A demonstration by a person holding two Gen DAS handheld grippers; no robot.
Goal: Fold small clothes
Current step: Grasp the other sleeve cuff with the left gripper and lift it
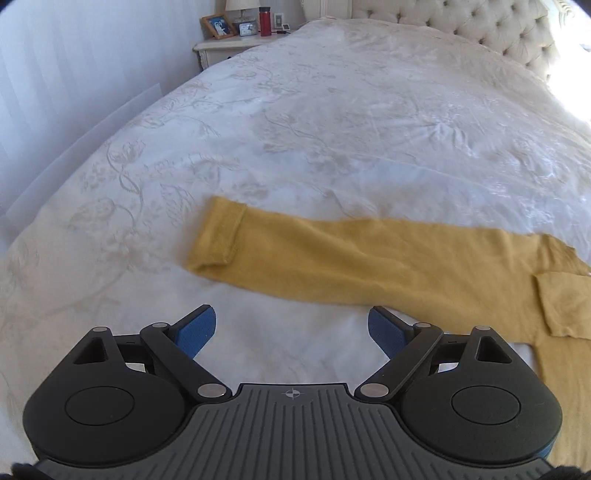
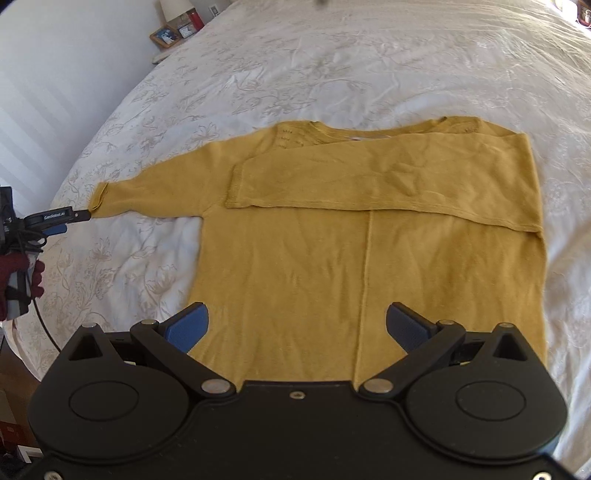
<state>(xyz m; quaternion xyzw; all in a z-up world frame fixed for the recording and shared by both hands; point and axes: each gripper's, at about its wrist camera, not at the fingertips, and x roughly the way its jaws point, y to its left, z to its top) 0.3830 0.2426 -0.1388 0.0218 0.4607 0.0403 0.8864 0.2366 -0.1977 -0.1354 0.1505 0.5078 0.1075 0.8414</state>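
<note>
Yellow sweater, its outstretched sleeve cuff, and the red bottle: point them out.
yellow sweater [image 2: 288, 266]: right wrist view, body panel.
outstretched sleeve cuff [image 1: 218, 232]: left wrist view, hemmed end.
red bottle [image 1: 264, 23]: left wrist view, its side.

One mustard-yellow knit sweater [image 2: 332, 236] lies on one bed with a white floral-embroidered cover [image 2: 332, 74], with two black two-finger grippers with blue pads over its near side, one at the left [image 1: 291, 328] and one at the right [image 2: 297, 325]. On the one pale bedside table [image 1: 225, 50] at the far left stand one wooden picture frame [image 1: 218, 26], one small clock [image 1: 247, 28], one red cylindrical bottle [image 1: 264, 21] and one cream-shaded lamp [image 1: 242, 5].
</note>
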